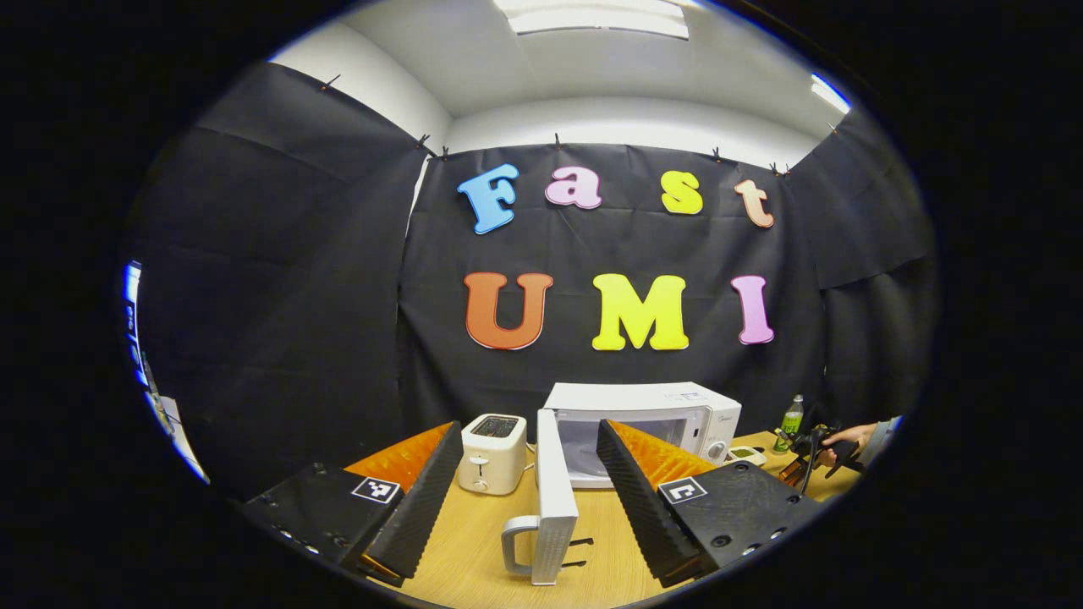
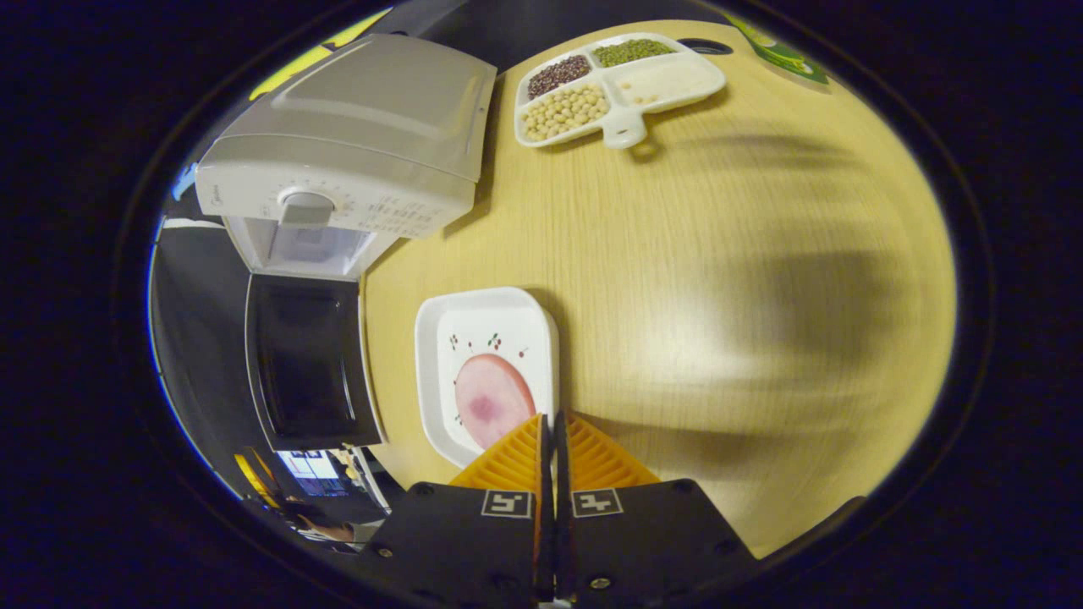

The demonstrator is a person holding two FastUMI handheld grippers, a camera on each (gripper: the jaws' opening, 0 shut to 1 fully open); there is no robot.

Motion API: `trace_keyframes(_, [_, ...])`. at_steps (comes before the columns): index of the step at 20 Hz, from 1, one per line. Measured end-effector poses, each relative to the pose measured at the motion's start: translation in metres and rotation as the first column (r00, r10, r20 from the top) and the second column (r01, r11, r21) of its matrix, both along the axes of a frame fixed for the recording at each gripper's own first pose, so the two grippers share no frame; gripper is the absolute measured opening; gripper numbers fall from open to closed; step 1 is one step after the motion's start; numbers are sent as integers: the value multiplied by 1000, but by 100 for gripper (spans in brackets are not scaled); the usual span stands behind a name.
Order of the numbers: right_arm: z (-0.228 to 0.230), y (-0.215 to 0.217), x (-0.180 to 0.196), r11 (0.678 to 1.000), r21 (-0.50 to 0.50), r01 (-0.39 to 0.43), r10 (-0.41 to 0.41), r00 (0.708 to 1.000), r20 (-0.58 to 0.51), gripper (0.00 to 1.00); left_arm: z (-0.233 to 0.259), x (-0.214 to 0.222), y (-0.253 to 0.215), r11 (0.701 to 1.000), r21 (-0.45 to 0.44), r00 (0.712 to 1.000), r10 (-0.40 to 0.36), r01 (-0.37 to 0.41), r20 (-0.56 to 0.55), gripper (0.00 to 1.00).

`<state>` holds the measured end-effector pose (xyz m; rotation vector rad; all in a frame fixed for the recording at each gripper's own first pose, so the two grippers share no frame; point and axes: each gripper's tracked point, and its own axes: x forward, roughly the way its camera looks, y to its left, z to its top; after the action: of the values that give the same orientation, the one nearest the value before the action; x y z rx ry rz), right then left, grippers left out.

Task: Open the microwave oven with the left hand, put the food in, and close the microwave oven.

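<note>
Microwave (image 1: 643, 423) sits at 12 o'clock w/ its door (image 1: 554, 499) swung open. Left gripper (image 1: 529, 474) jaws wide, holding nothing. Right gripper (image 2: 552, 427) jaws pinched on the rim of the plate (image 2: 440, 338) w/ ham slice (image 2: 491, 397), on worktop (image 2: 719, 296). Toaster (image 1: 492, 452) at 11.

One microwave (image 1: 647, 423), one toaster (image 1: 492, 452), two trays (image 2: 486, 372)

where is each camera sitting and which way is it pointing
Left gripper view: rides on the left hand-held gripper, low over the table, facing the booth's back wall; fingers apart, with the microwave and its open door ahead, a toaster beside it and a hand far right.
Right gripper view: rides on the right hand-held gripper, looking down; fingers closed at the rim of the plate of food.
Shared: microwave, open door, table.
</note>
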<state>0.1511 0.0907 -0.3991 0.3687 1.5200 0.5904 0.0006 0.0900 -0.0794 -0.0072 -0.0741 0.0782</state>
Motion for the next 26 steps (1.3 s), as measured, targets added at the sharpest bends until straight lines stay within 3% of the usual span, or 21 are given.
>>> trace_keyframes(5, [16, -4, -2, 999, 22, 39, -41, 997, 66, 4, -11, 3, -3, 1000, 14, 999, -20, 20, -29, 95])
trace_keyframes(9, [54, 6, -14, 996, 77, 46, -56, 989, 138, 4, -13, 5, 2, 999, -6, 999, -33, 32, -27, 95])
trace_keyframes(13, [86, 38, -26, 987, 133, 86, -108, 980, 167, 0, -19, 6, 8, 999, -16, 998, -53, 52, -31, 95])
trace_keyframes(14, [89, 48, -26, 986, 136, 102, -125, 976, 180, 4, -21, 6, 10, 998, -17, 998, -58, 58, -36, 95])
trace_keyframes(18, [88, 94, -33, 979, 137, 149, -177, 960, 219, 0, -30, 5, 25, 998, -12, 996, -56, 55, -69, 95])
trace_keyframes(19, [89, 108, -36, 976, 151, 156, -187, 957, 220, 4, -31, 4, 29, 999, -8, 996, -52, 52, -72, 95])
trace_keyframes(20, [94, 115, -37, 972, 168, 162, -197, 957, 213, 0, -33, 2, 31, 999, -5, 996, -49, 49, -77, 95])
trace_keyframes(21, [95, 128, -40, 966, 188, 179, -216, 956, 199, 4, -34, 1, 34, 999, -6, 995, -49, 49, -82, 95])
trace_keyframes(24, [93, 169, -39, 933, 252, 256, -304, 937, 174, 4, -33, -4, 40, 998, -4, 995, -58, 58, -86, 95])
trace_keyframes(26, [94, 196, -35, 889, 321, 327, -388, 910, 146, 4, -29, -6, 47, 998, 5, 995, -55, 56, -81, 95])
